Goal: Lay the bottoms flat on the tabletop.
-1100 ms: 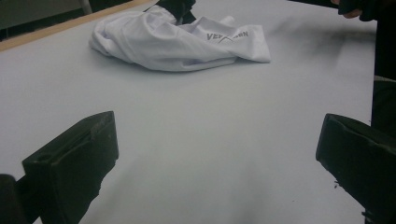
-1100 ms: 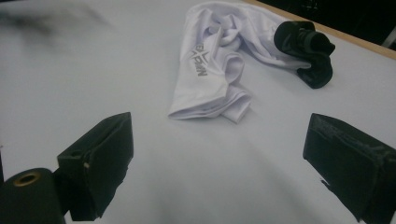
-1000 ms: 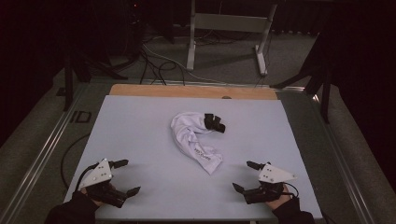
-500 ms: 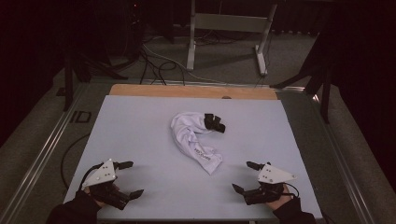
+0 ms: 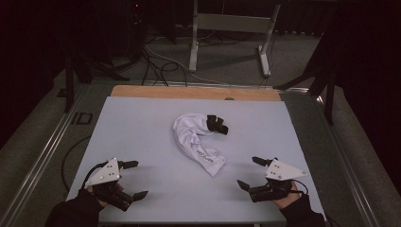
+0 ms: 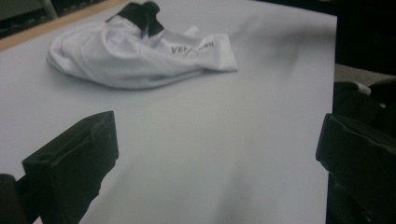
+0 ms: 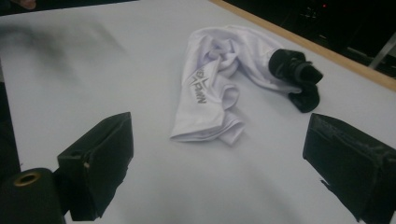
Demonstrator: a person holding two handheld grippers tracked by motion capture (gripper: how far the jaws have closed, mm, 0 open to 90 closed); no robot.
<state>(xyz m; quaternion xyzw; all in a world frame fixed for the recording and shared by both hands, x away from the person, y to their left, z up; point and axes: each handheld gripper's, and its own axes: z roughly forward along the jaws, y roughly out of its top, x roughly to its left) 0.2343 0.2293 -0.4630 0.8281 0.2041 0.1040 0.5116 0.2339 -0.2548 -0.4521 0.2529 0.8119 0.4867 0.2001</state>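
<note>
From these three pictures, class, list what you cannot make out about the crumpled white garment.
- White garment: its underside and folded-in parts, hidden by its own folds.
- Printed lettering: partly creased in the left gripper view, too small in the high view.
- Black trim: shape unclear, bunched up.

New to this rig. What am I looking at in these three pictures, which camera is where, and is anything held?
No robot arm: a person holds a two-jaw gripper in each hand. The high view looks down on the table; the left gripper and right gripper sit near its front edge. The other two views come from cameras riding on each gripper, looking along its black jaws. A crumpled white garment with a black part lies mid-table. Both sets of jaws stand open, holding nothing.
</note>
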